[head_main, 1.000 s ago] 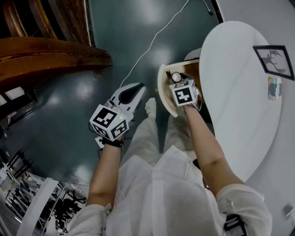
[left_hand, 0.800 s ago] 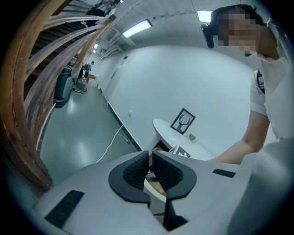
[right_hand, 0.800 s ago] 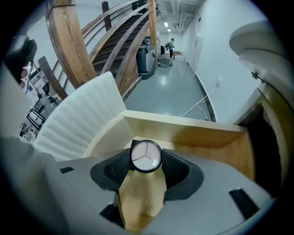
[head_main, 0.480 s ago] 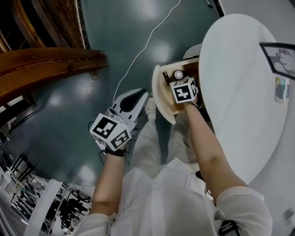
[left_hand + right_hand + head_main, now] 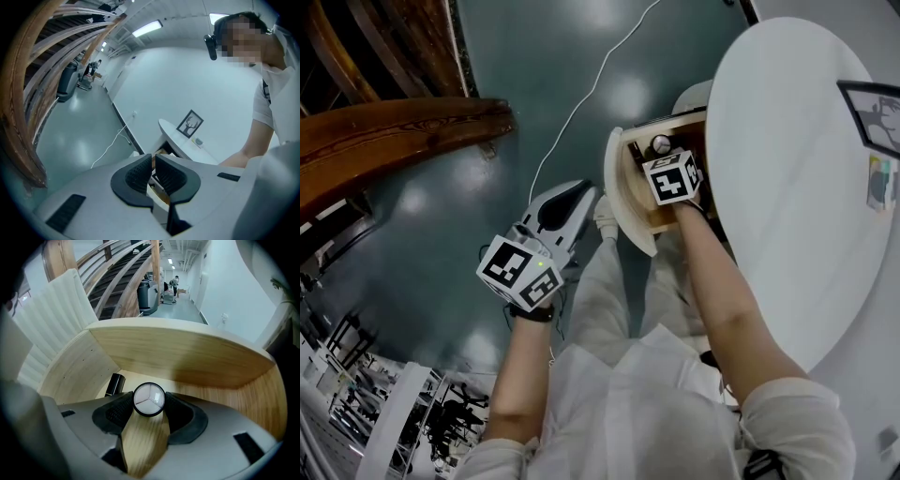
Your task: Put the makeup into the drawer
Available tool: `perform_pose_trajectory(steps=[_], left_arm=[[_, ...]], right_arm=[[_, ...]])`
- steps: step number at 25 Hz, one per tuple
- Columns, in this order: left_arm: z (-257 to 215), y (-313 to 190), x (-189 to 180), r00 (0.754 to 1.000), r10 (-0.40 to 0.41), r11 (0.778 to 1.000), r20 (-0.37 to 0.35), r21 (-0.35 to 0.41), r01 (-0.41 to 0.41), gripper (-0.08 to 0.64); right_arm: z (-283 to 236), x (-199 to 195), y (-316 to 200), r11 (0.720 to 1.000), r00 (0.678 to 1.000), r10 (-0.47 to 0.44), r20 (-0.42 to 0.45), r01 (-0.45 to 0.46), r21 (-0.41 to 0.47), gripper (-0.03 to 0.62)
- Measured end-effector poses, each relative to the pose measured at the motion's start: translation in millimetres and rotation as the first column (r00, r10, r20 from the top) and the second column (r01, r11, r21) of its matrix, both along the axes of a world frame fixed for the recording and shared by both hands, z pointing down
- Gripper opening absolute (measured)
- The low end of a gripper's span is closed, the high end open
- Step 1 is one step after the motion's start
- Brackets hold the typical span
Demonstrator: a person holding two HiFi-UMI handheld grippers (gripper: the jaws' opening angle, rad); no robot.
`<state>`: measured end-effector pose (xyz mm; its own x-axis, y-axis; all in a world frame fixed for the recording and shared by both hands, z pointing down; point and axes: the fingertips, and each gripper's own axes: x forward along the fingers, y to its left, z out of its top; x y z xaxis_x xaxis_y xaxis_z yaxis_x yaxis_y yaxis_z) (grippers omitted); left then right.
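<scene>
My right gripper (image 5: 150, 409) is pinched on the makeup, a round compact (image 5: 149, 399). The two pads press its black rim from either side, and its pale flat face is turned back toward my camera. The compact sits at the very tips of the jaws and is already inside the open drawer (image 5: 187, 357), between its side walls and short of the curved front panel. What matters now is which way the drawer's floor lies from the compact: it is straight below and just ahead. I cannot tell whether the rim is touching the wood yet. A small black tube (image 5: 115, 384) lies on the drawer floor to the left of the compact, close to the left wall, so I judge the free spot for setting it down is mid-floor, right of that tube.

My left gripper (image 5: 153, 171) hangs well outside the drawer, off its front panel. Its jaws are pressed nearly together on nothing, so the right hand is the nearer one.
</scene>
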<state>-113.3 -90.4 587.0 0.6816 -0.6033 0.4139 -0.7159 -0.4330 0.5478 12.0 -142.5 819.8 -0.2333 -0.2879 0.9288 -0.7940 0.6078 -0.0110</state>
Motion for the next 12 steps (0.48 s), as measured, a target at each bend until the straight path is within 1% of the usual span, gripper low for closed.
perform_pose_trajectory(steps=[2, 6, 12], left_arm=[[0.1, -1.0, -0.1, 1.000, -0.002, 1.000, 0.001, 0.001, 0.002, 0.037], [-1.6, -2.0, -1.5, 1.000, -0.003, 1.000, -0.001, 0.006, 0.003, 0.037], [-8.6, -3.8, -6.8, 1.000, -0.007, 1.000, -0.002, 0.020, 0.007, 0.037]], right_arm=[[0.4, -1.1, -2.0, 1.000, 1.000, -0.008, -0.005, 0.008, 0.003, 0.212], [-3.1, -4.2, -1.3, 1.000, 1.000, 0.008, 0.002, -0.008, -0.010, 0.219], [-20.4, -7.8, 3.2, 1.000, 1.000, 0.012, -0.002, -0.012, -0.003, 0.219]])
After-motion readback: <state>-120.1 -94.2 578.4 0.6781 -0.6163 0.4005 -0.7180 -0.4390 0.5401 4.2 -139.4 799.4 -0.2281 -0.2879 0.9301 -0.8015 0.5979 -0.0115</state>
